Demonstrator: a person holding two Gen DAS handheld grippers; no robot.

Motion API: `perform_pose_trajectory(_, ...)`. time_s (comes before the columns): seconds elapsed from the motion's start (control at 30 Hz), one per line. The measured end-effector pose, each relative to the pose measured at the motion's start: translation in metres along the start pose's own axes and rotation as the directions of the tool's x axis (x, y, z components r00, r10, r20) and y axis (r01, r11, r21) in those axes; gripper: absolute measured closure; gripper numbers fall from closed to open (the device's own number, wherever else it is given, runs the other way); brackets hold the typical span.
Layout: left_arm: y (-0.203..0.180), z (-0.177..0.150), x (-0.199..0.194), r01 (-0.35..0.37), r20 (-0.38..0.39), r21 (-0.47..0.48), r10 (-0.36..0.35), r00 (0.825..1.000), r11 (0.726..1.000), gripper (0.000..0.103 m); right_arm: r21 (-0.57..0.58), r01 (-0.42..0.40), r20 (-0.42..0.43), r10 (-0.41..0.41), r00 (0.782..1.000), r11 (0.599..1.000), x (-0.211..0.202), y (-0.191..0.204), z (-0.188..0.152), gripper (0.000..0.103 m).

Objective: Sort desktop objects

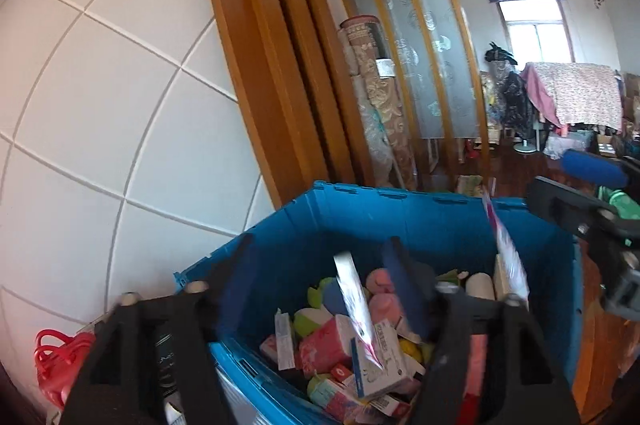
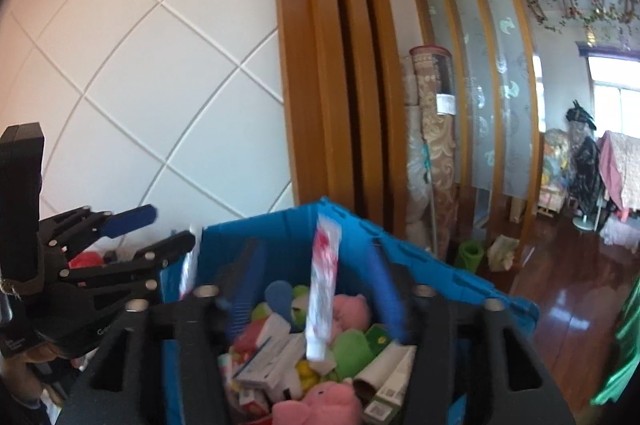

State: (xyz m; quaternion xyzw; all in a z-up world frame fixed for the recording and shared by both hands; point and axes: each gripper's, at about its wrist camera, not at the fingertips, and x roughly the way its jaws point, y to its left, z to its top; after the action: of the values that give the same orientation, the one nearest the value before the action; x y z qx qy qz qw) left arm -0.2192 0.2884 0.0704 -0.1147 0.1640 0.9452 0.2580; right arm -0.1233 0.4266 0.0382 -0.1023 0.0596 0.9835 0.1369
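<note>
Toothpaste tube (image 2: 322, 285), white and red, is in the air between the wide-open fingers of the right tool (image 2: 316, 289), touching neither. Left tool (image 1: 316, 273) is open too, with another tube (image 1: 356, 301) loose between its fingers. Below sits a blue bin (image 1: 440, 225) full of boxes and soft toys. A white wall (image 1: 100, 85) stands behind.

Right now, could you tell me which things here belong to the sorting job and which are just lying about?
Part of the job:
- blue crate
- white-and-red tube dropping between the open right fingers
- second tube between the open left fingers
- boxes and plush toys in the crate

Lying about:
- rolled carpets
- red bag
- green roll
</note>
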Motion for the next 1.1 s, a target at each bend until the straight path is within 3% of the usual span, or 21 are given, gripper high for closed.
perform_pose_trajectory(0.07,0.003,0.002,-0.005,-0.048,0.035,-0.030,0.049,0.998,0.998,0.011,0.012,0.031,0.056,-0.031,0.998,0.999,-0.007,-0.010,0.003,0.006)
perform_pose_trajectory(0.27,0.010,-0.013,-0.019,-0.107,0.037,-0.076,0.110,0.993,0.991,0.011,0.012,0.007,0.081,-0.008,0.997,1.000,-0.019,-0.016,-0.002,0.001)
perform_pose_trajectory(0.5,0.020,-0.046,-0.057,-0.222,0.033,-0.110,0.227,0.973,0.969,0.010,0.009,-0.030,0.087,0.029,0.996,1.000,-0.048,0.000,-0.027,0.000)
perform_pose_trajectory(0.8,0.054,-0.094,-0.156,-0.262,0.020,-0.197,0.272,0.962,0.945,0.010,0.006,-0.048,0.070,0.048,0.996,0.999,-0.134,0.041,-0.058,0.000)
perform_pose_trajectory(1.0,0.074,-0.142,-0.236,-0.306,-0.013,-0.197,0.310,0.951,0.931,0.008,0.011,-0.056,0.050,0.055,0.997,0.998,-0.206,0.083,-0.090,0.000)
perform_pose_trajectory(1.1,0.076,-0.158,-0.267,-0.352,-0.037,-0.164,0.351,0.936,0.921,0.008,0.008,-0.076,0.008,0.076,0.997,0.997,-0.233,0.104,-0.110,0.000)
